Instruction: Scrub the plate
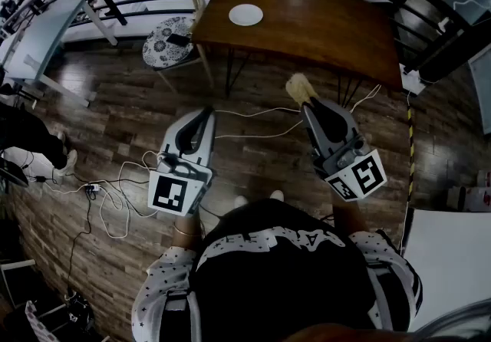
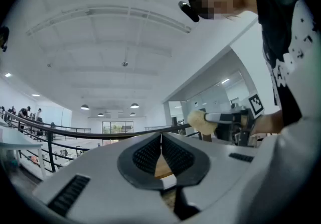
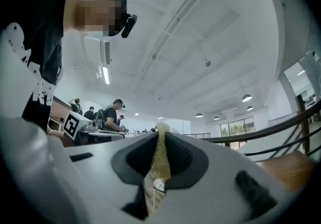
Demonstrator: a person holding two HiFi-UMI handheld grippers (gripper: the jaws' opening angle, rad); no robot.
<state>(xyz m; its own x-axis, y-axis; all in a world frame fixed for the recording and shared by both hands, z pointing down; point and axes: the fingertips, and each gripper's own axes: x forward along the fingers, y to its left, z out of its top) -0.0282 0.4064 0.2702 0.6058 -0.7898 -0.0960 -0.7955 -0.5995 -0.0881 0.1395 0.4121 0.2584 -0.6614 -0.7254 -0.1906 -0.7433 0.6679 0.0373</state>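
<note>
Person's dark shirt [image 1: 268, 271] sits nearest; beyond it the right gripper [image 1: 311, 106] is clamped on a yellow scrubber [image 1: 301, 89], the left gripper [image 1: 205, 112] closed on nothing; the plate [image 1: 245, 15] lies on the table [image 1: 322, 26], well apart; scrubbing seems not yet begun.

Bright indoor light from ceiling lamps [image 2: 134, 105] — strong fisheye bending, dark corners (gripper views worst).

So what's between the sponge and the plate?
In the head view, only the near edge of the table and its bare top separate the sponge in the right gripper from the plate.
</note>
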